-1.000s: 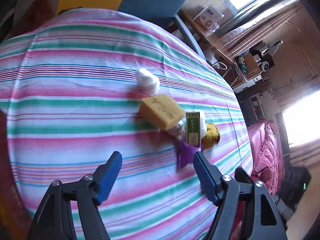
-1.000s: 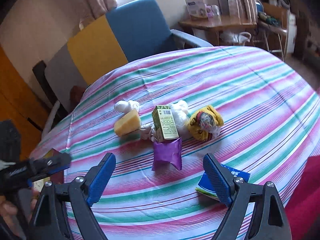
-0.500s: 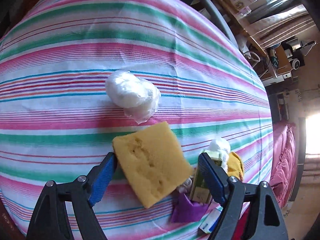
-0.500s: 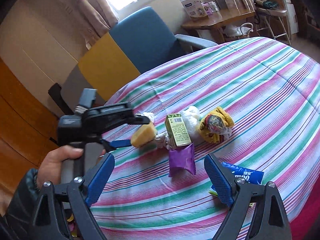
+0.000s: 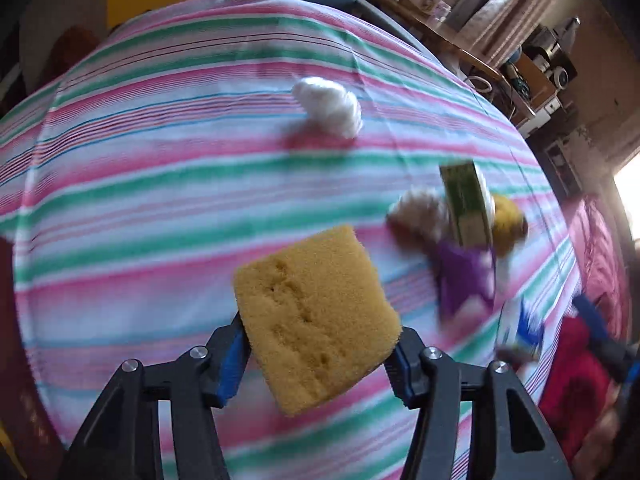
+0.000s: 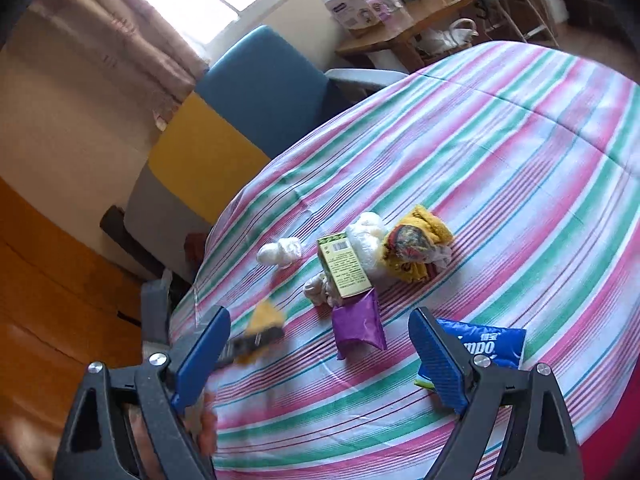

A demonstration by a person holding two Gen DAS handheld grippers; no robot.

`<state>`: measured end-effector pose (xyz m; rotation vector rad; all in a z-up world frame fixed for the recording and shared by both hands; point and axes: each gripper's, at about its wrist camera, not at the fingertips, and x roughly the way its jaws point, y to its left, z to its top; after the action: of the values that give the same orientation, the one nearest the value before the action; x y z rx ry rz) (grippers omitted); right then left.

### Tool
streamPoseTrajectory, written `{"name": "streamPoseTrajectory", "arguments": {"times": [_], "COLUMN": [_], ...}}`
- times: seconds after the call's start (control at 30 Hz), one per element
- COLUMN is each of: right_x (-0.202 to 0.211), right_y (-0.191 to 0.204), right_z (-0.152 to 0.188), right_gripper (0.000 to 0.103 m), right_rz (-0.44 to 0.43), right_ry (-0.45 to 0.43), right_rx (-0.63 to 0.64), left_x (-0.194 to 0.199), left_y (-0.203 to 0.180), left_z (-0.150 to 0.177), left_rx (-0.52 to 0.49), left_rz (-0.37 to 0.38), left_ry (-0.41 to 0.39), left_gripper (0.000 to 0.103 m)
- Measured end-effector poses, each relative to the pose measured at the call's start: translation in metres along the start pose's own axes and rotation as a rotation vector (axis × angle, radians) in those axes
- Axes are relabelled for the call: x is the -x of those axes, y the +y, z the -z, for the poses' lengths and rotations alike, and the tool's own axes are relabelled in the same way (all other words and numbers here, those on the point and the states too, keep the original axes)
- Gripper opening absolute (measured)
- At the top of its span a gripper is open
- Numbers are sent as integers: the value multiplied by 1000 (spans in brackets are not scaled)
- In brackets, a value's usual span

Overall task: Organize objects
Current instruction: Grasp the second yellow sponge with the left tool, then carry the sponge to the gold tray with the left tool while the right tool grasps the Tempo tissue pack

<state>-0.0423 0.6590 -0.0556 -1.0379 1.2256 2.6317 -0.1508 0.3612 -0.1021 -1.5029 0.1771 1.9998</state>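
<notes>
Yellow sponge point(image 5: 316, 316) squeezed between just-closed left gripper point(image 5: 318, 354) fingers, tilted, long axis slanting up-left, pitted porous face, lifted near green box point(image 5: 466, 204), right gripper point(image 6: 320, 348) fingers wide, empty

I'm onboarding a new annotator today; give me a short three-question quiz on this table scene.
1. True or false: the left gripper is shut on the yellow sponge.
2. Which lies nearest the right gripper? A) purple pouch B) green box C) white wad
3. Fill in: the green box stands on the ___ tablecloth.

Key: 1 true, the pads press both sides; 2 A; 3 striped.
</notes>
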Motion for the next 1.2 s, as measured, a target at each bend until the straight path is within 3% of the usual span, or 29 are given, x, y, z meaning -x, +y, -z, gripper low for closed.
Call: {"name": "streamPoseTrajectory", "arguments": {"times": [0.2, 0.4, 0.53, 0.63, 0.67, 0.7, 0.77, 0.93, 1.0, 1.03, 1.1, 1.2], "right_x": [-2, -3, -14, -36, -44, -50, -63, -82, -85, -88, -89, -90], "right_y": [-7, 11, 35, 39, 37, 33, 23, 10, 3, -1, -7, -5], "right_z": [-4, -9, -8, 7, 12, 16, 23, 24, 21, 18, 17, 23], "right_gripper": [89, 73, 73, 77, 78, 79, 86, 87, 84, 76, 69, 60], "right_rz": [66, 172, 306, 436, 538, 572, 623, 707, 707, 709, 724, 749], "right_ry": [1, 74, 242, 434, 435, 474, 542, 602, 612, 618, 620, 612], "right_rx": [-51, 46, 304, 549, 508, 536, 576, 611, 592, 575, 568, 622], "left_x": [28, 36, 38, 40, 41, 42, 40, 41, 41, 41, 44, 63], "left_y": [1, 4, 7, 9, 10, 10, 9, 11, 10, 9, 9, 17], "left_z": [64, 109, 111, 114, 114, 115, 114, 115, 116, 117, 118, 123], "left_rx": [-96, -171, -181, -172, -168, -165, -158, -152, -156, -160, -168, -125], "left_rz": [-63, -103, -85, -64, -57, -55, -51, -46, -50, -53, -56, -8], "left_ry": [-67, -115, -130, -140, -144, -145, -146, -153, -158, -158, -153, -171], "left_gripper": [59, 59, 59, 59, 59, 58, 59, 59, 59, 59, 58, 57]}}
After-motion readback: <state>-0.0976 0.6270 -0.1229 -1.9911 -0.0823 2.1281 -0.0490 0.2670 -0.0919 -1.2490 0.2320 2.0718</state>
